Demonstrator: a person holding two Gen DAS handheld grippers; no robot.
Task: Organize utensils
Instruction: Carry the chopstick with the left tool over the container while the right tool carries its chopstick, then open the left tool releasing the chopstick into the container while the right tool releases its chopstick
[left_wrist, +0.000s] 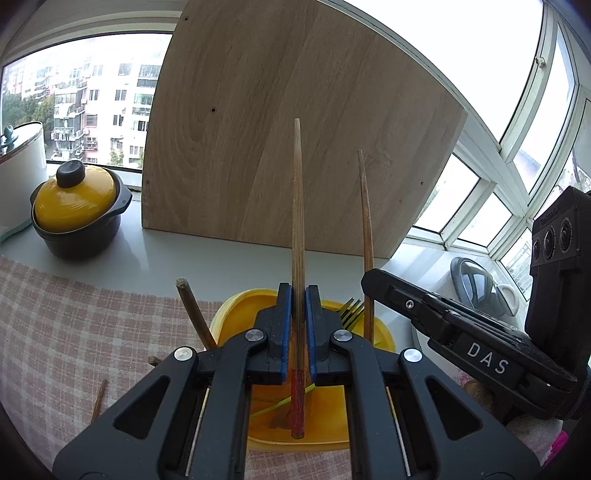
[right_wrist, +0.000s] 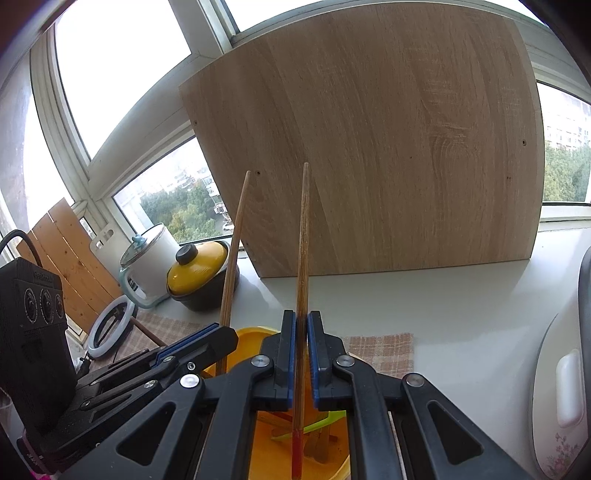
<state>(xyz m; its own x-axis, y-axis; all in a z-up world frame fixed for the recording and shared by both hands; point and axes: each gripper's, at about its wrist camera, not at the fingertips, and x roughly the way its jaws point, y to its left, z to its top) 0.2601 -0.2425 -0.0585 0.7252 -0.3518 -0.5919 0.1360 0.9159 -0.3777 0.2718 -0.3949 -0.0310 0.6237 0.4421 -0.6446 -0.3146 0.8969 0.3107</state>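
My left gripper (left_wrist: 298, 295) is shut on a wooden chopstick (left_wrist: 297, 229) with a red lower end, held upright over a yellow container (left_wrist: 236, 314). My right gripper (right_wrist: 302, 321) is shut on a second wooden chopstick (right_wrist: 303, 236), also upright over the yellow container (right_wrist: 255, 334). Each gripper shows in the other's view, the right one (left_wrist: 369, 280) to the right and the left one (right_wrist: 225, 332) to the left. The container holds a fork (left_wrist: 351, 312) and more chopsticks. Another chopstick (left_wrist: 194, 314) leans at its left side.
A large wooden board (left_wrist: 295, 129) stands against the window behind. A yellow-lidded black pot (left_wrist: 75, 210) and a white pot (left_wrist: 18, 177) sit far left. A checked cloth (left_wrist: 74, 332) covers the table. A loose chopstick (left_wrist: 99, 400) lies on it. A white appliance (right_wrist: 565, 369) is right.
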